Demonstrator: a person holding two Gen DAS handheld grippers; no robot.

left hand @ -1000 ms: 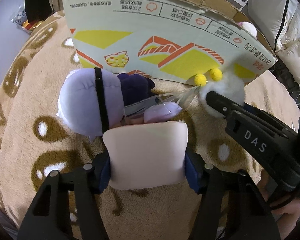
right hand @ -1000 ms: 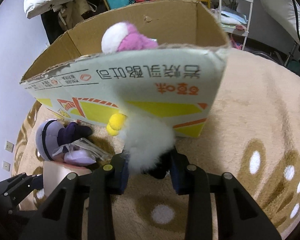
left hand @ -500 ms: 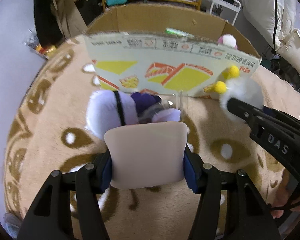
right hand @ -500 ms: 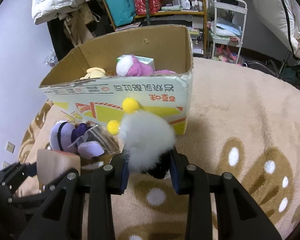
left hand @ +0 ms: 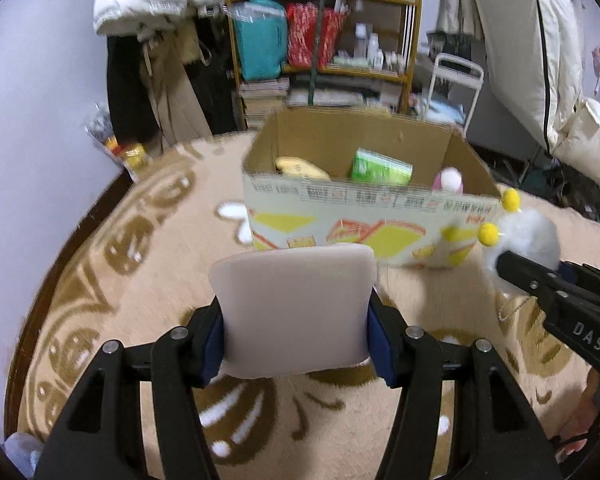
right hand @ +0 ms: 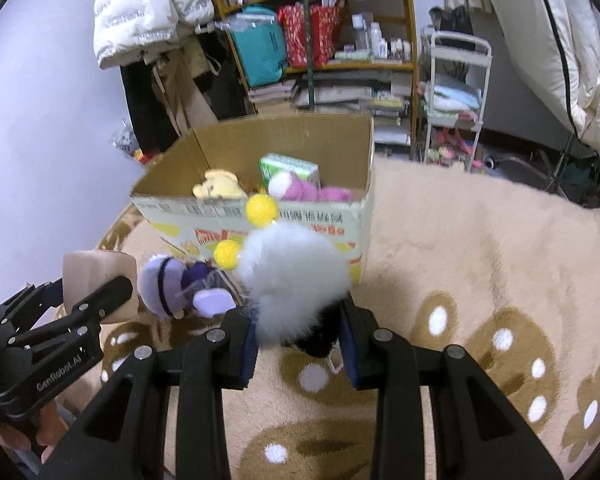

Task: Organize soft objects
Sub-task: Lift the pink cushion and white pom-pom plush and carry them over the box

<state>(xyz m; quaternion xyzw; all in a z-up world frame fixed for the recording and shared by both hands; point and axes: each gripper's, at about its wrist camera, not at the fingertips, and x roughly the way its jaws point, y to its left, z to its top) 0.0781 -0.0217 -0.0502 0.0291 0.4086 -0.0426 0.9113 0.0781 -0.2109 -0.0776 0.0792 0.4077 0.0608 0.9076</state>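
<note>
The left gripper (left hand: pixel 296 344) is clamped on a smooth, rounded-corner beige foam block (left hand: pixel 294 312). The right gripper (right hand: pixel 298 344) is clamped on a fluffy white pom-pom plush (right hand: pixel 294 276) with yellow balls. Both are held above the shaggy carpet (right hand: pixel 480 248), near the corrugated cardboard box (left hand: pixel 364 208).

One cardboard box (right hand: pixel 260 216), four plush toys (right hand: pixel 296 276), one green packet (right hand: pixel 288 166), one pink foam block (left hand: pixel 296 312), two tools (right hand: pixel 296 344).
</note>
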